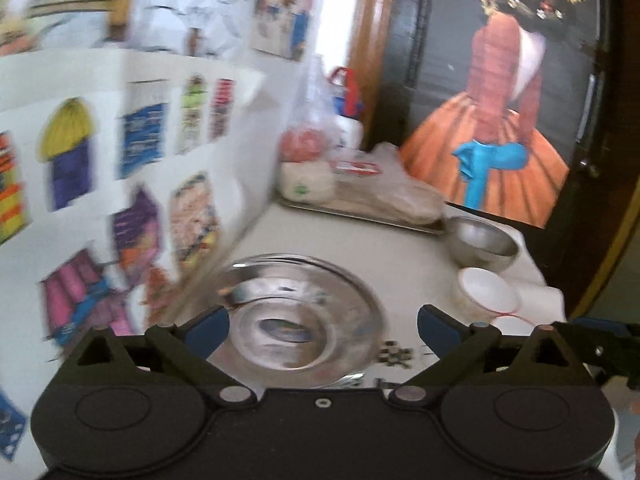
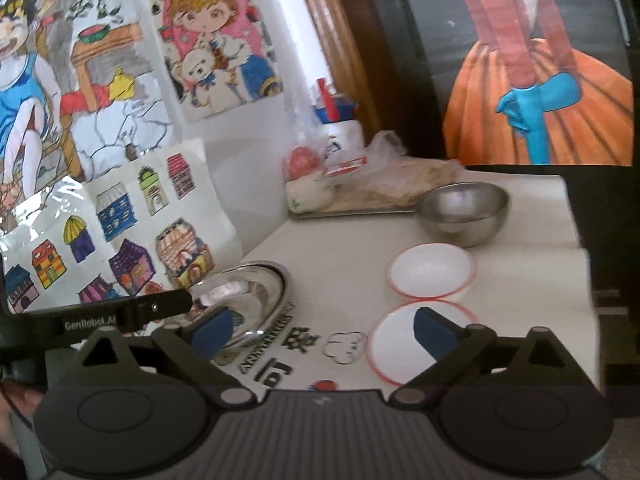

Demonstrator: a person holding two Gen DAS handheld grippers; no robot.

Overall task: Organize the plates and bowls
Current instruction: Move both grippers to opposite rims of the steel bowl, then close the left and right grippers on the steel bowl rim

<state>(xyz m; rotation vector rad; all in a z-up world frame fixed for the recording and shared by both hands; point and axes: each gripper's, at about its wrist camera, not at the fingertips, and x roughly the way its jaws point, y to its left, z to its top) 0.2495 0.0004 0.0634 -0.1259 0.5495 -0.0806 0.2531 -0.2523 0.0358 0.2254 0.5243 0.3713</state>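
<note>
A shiny steel plate (image 1: pixel 296 312) lies on the white table by the left wall; it also shows in the right wrist view (image 2: pixel 244 292). My left gripper (image 1: pixel 322 330) is open and empty, just above its near rim. A steel bowl (image 1: pixel 482 242) stands at the back right, also in the right wrist view (image 2: pixel 464 210). A white red-rimmed bowl (image 2: pixel 430 276) sits in front of it, also in the left wrist view (image 1: pixel 486 294). A second white red-rimmed bowl (image 2: pixel 400 346) lies nearest. My right gripper (image 2: pixel 324 334) is open and empty, its right finger over that bowl.
A metal tray (image 2: pixel 352 210) with plastic-wrapped food and a white bottle (image 2: pixel 346 132) stands at the table's back. Children's drawings cover the left wall (image 2: pixel 120 200). A dark painting of a figure in an orange dress (image 1: pixel 492 152) leans behind. The table's right edge (image 2: pixel 588 280) drops off.
</note>
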